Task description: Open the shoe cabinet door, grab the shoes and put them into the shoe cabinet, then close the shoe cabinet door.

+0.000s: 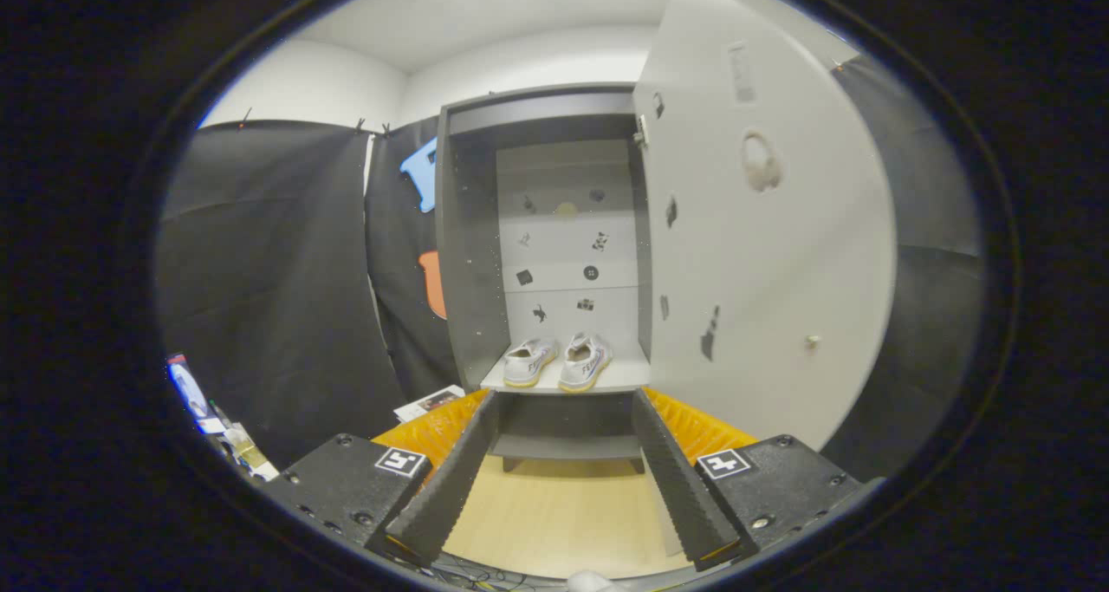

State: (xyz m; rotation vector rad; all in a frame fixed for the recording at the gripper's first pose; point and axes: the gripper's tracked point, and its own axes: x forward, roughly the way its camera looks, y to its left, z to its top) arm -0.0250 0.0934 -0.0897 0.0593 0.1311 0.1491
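On the pale shelf inside the tall grey shoe cabinet [468,254] sits the pair of white canvas shoes with cream soles [557,362], side by side, toes towards me, the two touching or nearly so. Behind the shoes the cabinet's light back panel [563,237] carries a scatter of small dark stickers. Right of the shoes the cabinet's big pale door [771,254] stands swung wide open, with a small knob [812,341] low on its face. Below the shoes' shelf is a lower dark shelf, then light wooden floor [563,514]. My claw [563,488] is spread wide with nothing in it, its fingers [446,488] well short of the shoes, which show beyond the gap between them. Left of the cabinet hangs black cloth [277,297].
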